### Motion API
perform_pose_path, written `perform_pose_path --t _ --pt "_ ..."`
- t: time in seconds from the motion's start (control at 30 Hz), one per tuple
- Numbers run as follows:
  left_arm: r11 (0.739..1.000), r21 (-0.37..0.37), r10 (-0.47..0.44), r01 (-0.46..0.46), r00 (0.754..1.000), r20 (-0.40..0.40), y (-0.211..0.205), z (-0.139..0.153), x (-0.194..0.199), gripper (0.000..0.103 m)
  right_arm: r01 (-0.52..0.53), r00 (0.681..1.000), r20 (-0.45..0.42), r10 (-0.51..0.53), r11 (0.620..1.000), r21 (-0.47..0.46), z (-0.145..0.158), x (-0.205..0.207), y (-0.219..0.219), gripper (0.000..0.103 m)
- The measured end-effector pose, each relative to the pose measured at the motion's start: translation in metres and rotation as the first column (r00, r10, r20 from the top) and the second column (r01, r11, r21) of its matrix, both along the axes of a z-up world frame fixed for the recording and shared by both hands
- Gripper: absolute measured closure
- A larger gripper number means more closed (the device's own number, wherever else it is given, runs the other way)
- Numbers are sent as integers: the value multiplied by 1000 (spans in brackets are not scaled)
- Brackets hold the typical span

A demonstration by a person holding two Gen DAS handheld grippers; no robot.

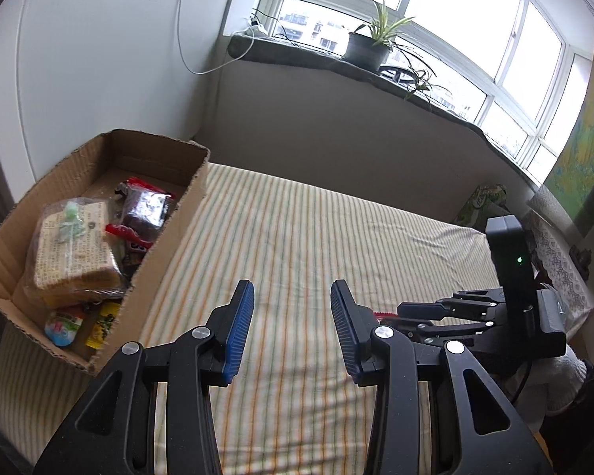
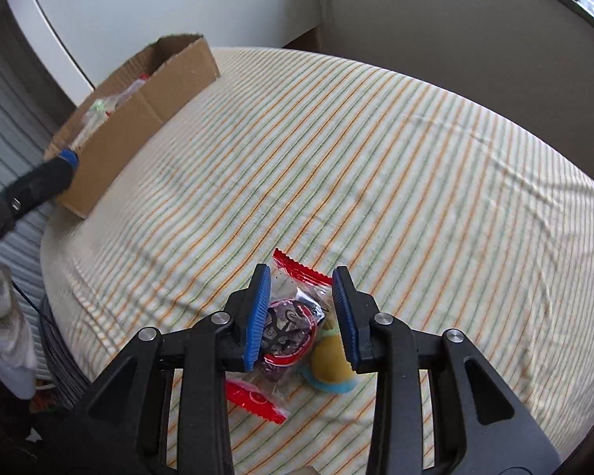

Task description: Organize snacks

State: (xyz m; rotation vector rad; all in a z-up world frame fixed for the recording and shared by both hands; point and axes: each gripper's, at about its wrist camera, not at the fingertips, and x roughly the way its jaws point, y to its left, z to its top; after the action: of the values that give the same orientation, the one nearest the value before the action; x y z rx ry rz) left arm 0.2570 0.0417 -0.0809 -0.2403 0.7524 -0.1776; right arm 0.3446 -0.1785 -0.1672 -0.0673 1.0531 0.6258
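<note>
A: While right gripper (image 2: 301, 312) straddles the red-edged snack packet (image 2: 289, 328) on the bed (image 2: 415, 182), jaws spread, where's left?

B: Left gripper (image 1: 293, 328) spread, holding nothing; cardboard box (image 1: 170, 237) at 10 o'clock.

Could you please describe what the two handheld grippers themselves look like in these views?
Both the left gripper and right gripper have black linkage frames with silver pivot pins and ribbed blue finger pads. The right carries a black upright module with a green light, held in a white glove.

A striped bed (image 2: 376, 158) carries a box (image 2: 138, 118) far left of the tool, two snacks (image 2: 293, 328) beneath it.
</note>
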Motion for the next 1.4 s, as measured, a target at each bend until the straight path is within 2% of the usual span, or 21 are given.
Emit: perform_pose_path --t 0.13,0.2,0.3,0.37,0.4,0.6,0.8,0.83,1.0,1.2,1.4 --pt "999 -5 -40 39 999 -18 -17 -5 1 64 126 992 -28 -123 970 207 16 -18 -43 69" --pt "998 -12 -61 61 998 -31 -25 -8 1 64 186 982 -30 -185 953 238 18 -29 -64 69" --pt "994 -16 -111 110 992 -58 -43 -15 5 64 236 971 -11 -238 953 191 12 -38 -74 69" --pt "989 -22 -149 147 986 -74 -58 -19 7 50 238 971 -7 -240 956 169 9 -42 -75 69" --pt "986 -25 -167 166 983 -81 -66 -22 9 48 237 971 -11 -239 956 170 7 -41 -76 69" --pt "971 -19 -240 240 961 -136 -108 -41 17 48 235 972 -16 -235 956 175 4 -44 -83 69" --pt "973 37 -220 229 962 -161 -119 -54 23 48 244 969 -17 -245 953 177 -1 -46 -84 69" --pt "974 41 -212 221 964 -163 -119 -56 25 49 247 969 -15 -248 953 174 -2 -46 -84 69" --pt "978 57 -192 203 970 -151 -109 -58 24 65 236 971 -14 -237 956 173 -5 -48 -76 69" --pt "978 78 -181 193 974 -139 -102 -59 22 67 205 979 -8 -206 970 130 -12 -44 -54 69" --pt "984 67 -152 162 979 -133 -85 -59 20 67 192 981 17 -193 979 62 -17 -40 -35 69"
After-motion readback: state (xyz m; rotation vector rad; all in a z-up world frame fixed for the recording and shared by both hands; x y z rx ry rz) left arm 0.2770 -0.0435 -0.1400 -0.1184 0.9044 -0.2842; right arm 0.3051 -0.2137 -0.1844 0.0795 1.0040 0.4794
